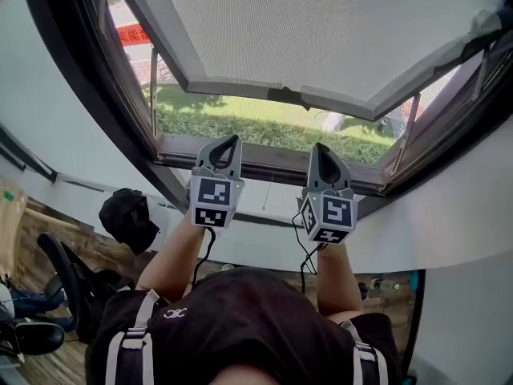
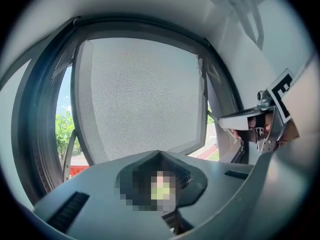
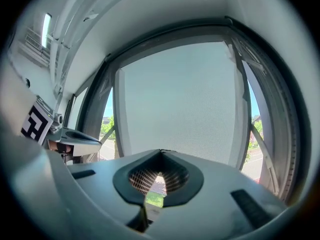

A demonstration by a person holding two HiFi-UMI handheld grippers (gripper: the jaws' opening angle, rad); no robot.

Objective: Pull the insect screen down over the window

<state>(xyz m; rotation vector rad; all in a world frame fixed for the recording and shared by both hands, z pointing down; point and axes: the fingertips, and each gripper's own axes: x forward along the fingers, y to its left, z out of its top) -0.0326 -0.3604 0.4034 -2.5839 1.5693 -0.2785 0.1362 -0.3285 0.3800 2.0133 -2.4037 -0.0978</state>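
Note:
The insect screen (image 1: 321, 30) of grey mesh covers the upper part of the window, and its pale bottom bar (image 1: 280, 95) hangs above a strip of open window. My left gripper (image 1: 232, 140) and right gripper (image 1: 321, 147) are raised side by side below that bar, in front of the dark sill (image 1: 272, 171). Both are shut with nothing between their jaws, and neither touches the bar. In the left gripper view the mesh (image 2: 145, 94) fills the space beyond the left gripper (image 2: 159, 153). The right gripper view shows the mesh (image 3: 180, 104) ahead of the right gripper (image 3: 161, 151).
Grass (image 1: 264, 127) and a red banner (image 1: 132, 34) show outside through the gap. White wall runs below the sill. A black bag (image 1: 128, 219) and an office chair (image 1: 64, 283) are at lower left. Metal window stays (image 1: 407, 135) stand at the frame's sides.

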